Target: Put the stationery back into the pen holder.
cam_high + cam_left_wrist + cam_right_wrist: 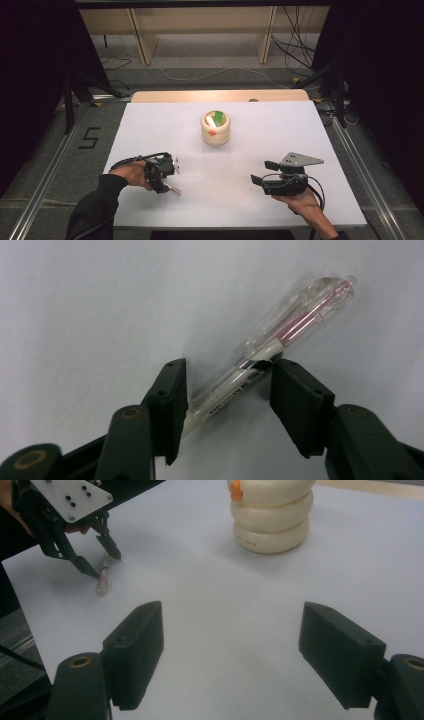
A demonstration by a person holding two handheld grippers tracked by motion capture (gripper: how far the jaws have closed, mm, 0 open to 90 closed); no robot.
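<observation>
Two grippers low over the white surface (280,135), one pen between the left one's fingers.

Left gripper (169,179) at near left, tipped down onto the surface; its fingers (167,400) straddle a clear pen (280,335) with a pink core, which lies flat and diagonal across the gap. Both pads are at or just touching the barrel, can't tell if they're clamped on it. The pen's clear clip end sticks out past the fingers; from the right gripper view it lies under the left gripper's tips. Centre, toward the far side: cream ribbed holder (215,129) standing upright, with a green item and something orange in it, well apart from both grippers. Right gripper (261,172) at near right, held level, pointing left; fingers (135,650) spread wide, nothing between them.
</observation>
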